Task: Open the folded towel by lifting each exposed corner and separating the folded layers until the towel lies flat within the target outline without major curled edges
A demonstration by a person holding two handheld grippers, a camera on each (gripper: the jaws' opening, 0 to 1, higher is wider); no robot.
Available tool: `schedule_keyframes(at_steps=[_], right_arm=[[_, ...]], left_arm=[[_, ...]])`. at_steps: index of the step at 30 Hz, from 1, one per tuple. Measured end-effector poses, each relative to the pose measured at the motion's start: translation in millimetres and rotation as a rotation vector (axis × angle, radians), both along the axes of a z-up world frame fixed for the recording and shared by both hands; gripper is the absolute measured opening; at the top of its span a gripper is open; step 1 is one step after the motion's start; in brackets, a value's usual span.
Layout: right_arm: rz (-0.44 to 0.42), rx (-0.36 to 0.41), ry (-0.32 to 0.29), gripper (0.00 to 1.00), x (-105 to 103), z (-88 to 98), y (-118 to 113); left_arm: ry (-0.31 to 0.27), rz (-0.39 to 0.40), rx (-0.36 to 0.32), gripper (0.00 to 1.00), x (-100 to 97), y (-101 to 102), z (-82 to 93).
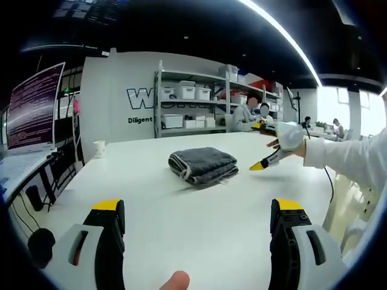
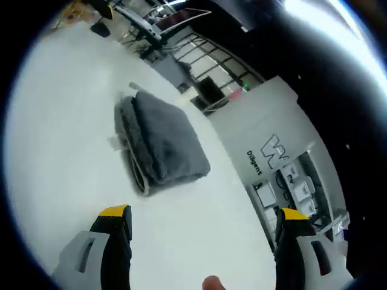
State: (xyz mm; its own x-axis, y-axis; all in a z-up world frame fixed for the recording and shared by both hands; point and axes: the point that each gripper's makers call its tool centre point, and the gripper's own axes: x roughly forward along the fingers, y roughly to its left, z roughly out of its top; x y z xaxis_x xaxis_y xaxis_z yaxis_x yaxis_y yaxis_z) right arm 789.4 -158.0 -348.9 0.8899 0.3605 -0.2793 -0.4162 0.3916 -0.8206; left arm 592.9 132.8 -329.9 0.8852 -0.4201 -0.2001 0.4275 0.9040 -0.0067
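**On the white table: folded towel lying untouched, both grippers held apart from it**

On the smooth white tabletop [image 1: 151,199], a dark grey terry towel [image 1: 202,164], folded into a thick rectangular stack, is lying near the middle of the surface. Its layered edges are showing along the near side, with a small pale tag sticking out.

In the left gripper view, the left gripper [image 1: 198,223] with grey jaws and yellow tips is hovering low over the table, its jaws spread wide and holding nothing; the towel is sitting beyond them, well apart. A fingertip is showing at the bottom edge between the jaws. The right gripper [image 1: 263,163] is coming in from the right of that view, held by a hand in a white glove and white sleeve, its yellow-tipped end pointing toward the towel's right side, near it but not touching.

In the right gripper view, the right gripper [image 2: 202,220] is tilting over the towel [image 2: 162,145], jaws wide apart and empty, the towel lying ahead between and beyond them.

A white paper cup [image 1: 99,148] is standing at the table's far left edge.
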Motion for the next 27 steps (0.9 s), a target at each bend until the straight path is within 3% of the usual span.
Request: schedule_keyframes(at_steps=[8,21,27], right_arm=[[0.016,-0.049,-0.095,0.99,14.5,6.3,13.4],[0.032,-0.08,-0.122,0.95,15.9,5.7,25.3],[0.031,-0.061,-0.13,0.92,12.6,13.7,22.7]], left_arm=[[0.004,0.0,0.0,1.0,-0.2,1.9,-1.7],[0.002,0.011,-0.011,1.0,1.8,5.8,-1.5],[-0.001,0.01,-0.013,1.0,2.3,5.6,-0.5]])
